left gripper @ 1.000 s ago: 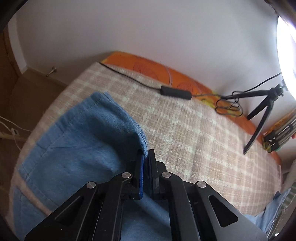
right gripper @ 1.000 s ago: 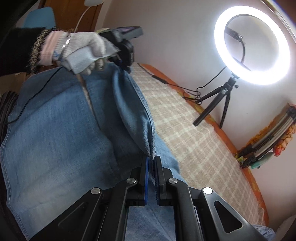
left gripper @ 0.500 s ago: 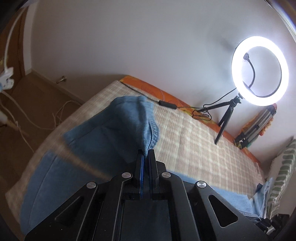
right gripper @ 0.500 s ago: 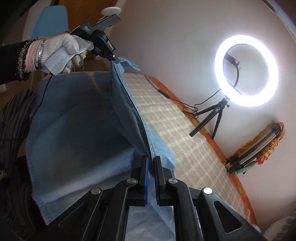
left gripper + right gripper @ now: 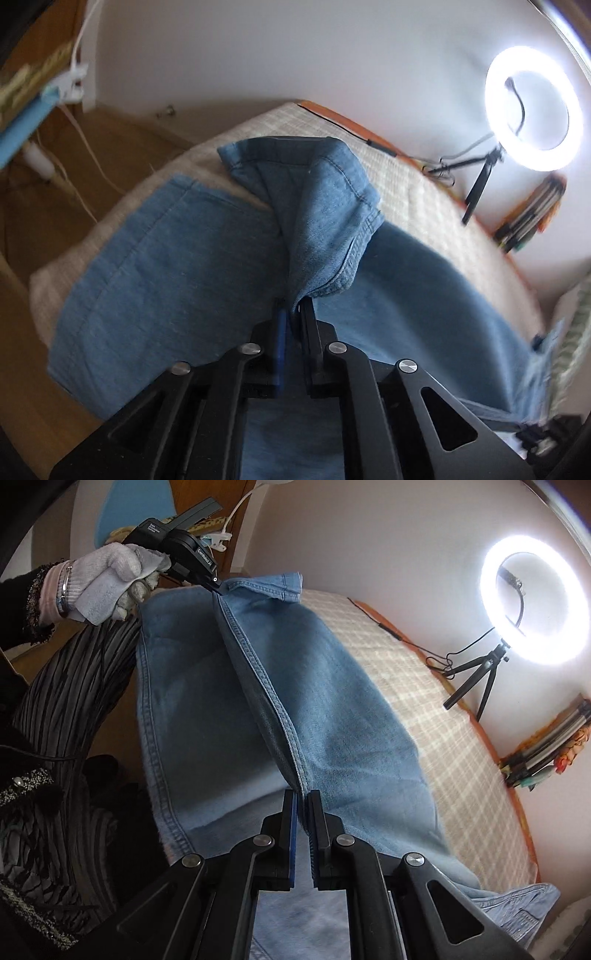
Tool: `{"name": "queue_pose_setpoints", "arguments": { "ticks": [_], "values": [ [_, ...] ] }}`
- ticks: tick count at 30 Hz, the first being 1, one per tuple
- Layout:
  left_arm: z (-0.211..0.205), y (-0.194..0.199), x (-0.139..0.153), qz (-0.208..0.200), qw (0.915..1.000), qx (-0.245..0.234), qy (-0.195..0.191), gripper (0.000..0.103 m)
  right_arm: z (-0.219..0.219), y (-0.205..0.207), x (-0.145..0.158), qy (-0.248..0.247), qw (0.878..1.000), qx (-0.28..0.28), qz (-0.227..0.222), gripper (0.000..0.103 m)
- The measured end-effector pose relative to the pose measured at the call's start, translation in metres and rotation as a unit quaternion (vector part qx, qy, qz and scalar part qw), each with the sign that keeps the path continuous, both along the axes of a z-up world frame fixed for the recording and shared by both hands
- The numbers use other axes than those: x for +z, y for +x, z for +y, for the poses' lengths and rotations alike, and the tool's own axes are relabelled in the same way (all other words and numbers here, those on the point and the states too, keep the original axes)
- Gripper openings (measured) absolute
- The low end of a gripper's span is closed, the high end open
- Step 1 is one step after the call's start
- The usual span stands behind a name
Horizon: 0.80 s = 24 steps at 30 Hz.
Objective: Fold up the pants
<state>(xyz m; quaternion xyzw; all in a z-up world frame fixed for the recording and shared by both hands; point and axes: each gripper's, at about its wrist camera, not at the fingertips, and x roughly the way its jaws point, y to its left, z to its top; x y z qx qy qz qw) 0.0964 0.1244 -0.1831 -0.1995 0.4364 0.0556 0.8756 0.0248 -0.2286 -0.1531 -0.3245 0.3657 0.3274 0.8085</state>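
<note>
Blue denim pants (image 5: 166, 266) lie spread on a checked bed cover (image 5: 424, 192). My left gripper (image 5: 293, 306) has the bunched hem (image 5: 325, 206) of one leg between its fingers, lifted into a peak over the other leg; its jaws are opening, with the cloth still caught between them. In the right wrist view, a gloved hand (image 5: 107, 576) holds the left gripper (image 5: 218, 587) at the far end of the raised seam. My right gripper (image 5: 302, 794) is shut on the near end of that seam (image 5: 258, 679), which runs taut between the two grippers.
A lit ring light (image 5: 489, 602) on a small tripod (image 5: 480, 672) stands at the far side of the bed, its cable (image 5: 388, 627) trailing along the edge. Rolled items (image 5: 543, 753) lie against the wall. A person's striped dark clothing (image 5: 66, 709) is close on the left.
Both grippers have carried the lifted leg edge sideways over the other leg. A small gap has appeared between the left jaws. The right grip is unchanged.
</note>
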Motion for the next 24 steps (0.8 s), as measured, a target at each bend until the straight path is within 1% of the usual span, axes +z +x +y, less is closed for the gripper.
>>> {"name": "queue_pose_setpoints", "arguments": {
  "ticks": [1,2,3,4,5,6,8,11,12,13,14,15,16,17,18,20,23,24],
  "values": [
    [-0.004,0.002,0.001,0.000,0.9999,0.001,0.017,0.013,0.000,0.001,-0.002,0.002,1.000,-0.004,0.004,0.003],
    [-0.004,0.001,0.002,-0.003,0.9996,0.001,0.029,0.017,-0.001,0.003,-0.004,0.006,1.000,-0.008,0.011,0.003],
    [-0.008,0.004,0.005,-0.004,0.9989,0.000,0.046,0.027,-0.003,0.004,-0.006,0.008,1.000,-0.012,0.015,0.003],
    [-0.013,0.008,0.009,-0.006,0.9975,-0.002,0.071,0.031,-0.004,0.004,-0.007,0.012,1.000,-0.016,0.018,0.003],
    [-0.019,0.010,0.012,-0.010,0.9952,-0.006,0.097,0.042,-0.005,0.005,-0.008,0.017,0.999,-0.021,0.022,0.003],
    [-0.025,0.015,0.015,-0.012,0.9912,-0.011,0.131,0.049,-0.006,0.006,-0.009,0.022,0.999,-0.026,0.026,0.003],
    [-0.040,0.026,0.019,-0.015,0.9811,-0.027,0.191,0.050,-0.008,0.008,-0.011,0.031,0.998,-0.034,0.032,0.003],
    [-0.050,0.042,0.014,-0.005,0.9674,-0.049,0.249,0.057,-0.009,0.006,-0.013,0.035,0.998,-0.039,0.034,0.004],
    [-0.052,0.049,0.010,0.006,0.9629,-0.054,0.264,0.057,-0.008,0.006,-0.014,0.035,0.998,-0.039,0.034,0.004],
    [-0.050,0.057,0.007,0.015,0.9602,-0.051,0.274,0.057,-0.008,0.006,-0.014,0.035,0.998,-0.039,0.033,0.004],
    [-0.047,0.063,0.006,0.018,0.9597,-0.047,0.276,0.057,-0.009,0.007,-0.014,0.036,0.998,-0.039,0.033,0.004],
    [-0.042,0.068,0.006,0.019,0.9613,-0.044,0.271,0.056,-0.009,0.007,-0.013,0.038,0.998,-0.040,0.033,0.004],
    [-0.035,0.072,0.006,0.018,0.9643,-0.040,0.261,0.052,-0.010,0.007,-0.013,0.041,0.998,-0.042,0.033,0.004],
    [-0.028,0.074,0.007,0.018,0.9685,-0.035,0.246,0.029,-0.011,0.008,-0.012,0.045,0.997,-0.044,0.035,0.004],
    [-0.019,0.075,0.007,0.020,0.9748,-0.032,0.220,0.006,-0.011,0.008,-0.011,0.048,0.997,-0.045,0.035,0.004],
    [-0.002,0.072,0.010,0.019,0.9860,-0.019,0.164,0.004,-0.012,0.008,-0.011,0.053,0.997,-0.048,0.035,0.004],
    [0.017,0.051,0.019,-0.002,0.9914,-0.001,0.131,0.004,-0.015,0.010,-0.010,0.068,0.995,-0.057,0.043,0.006],
    [0.024,0.042,0.023,-0.009,0.9937,0.008,0.112,0.004,-0.017,0.011,-0.010,0.074,0.994,-0.061,0.046,0.007]
  ]
}}
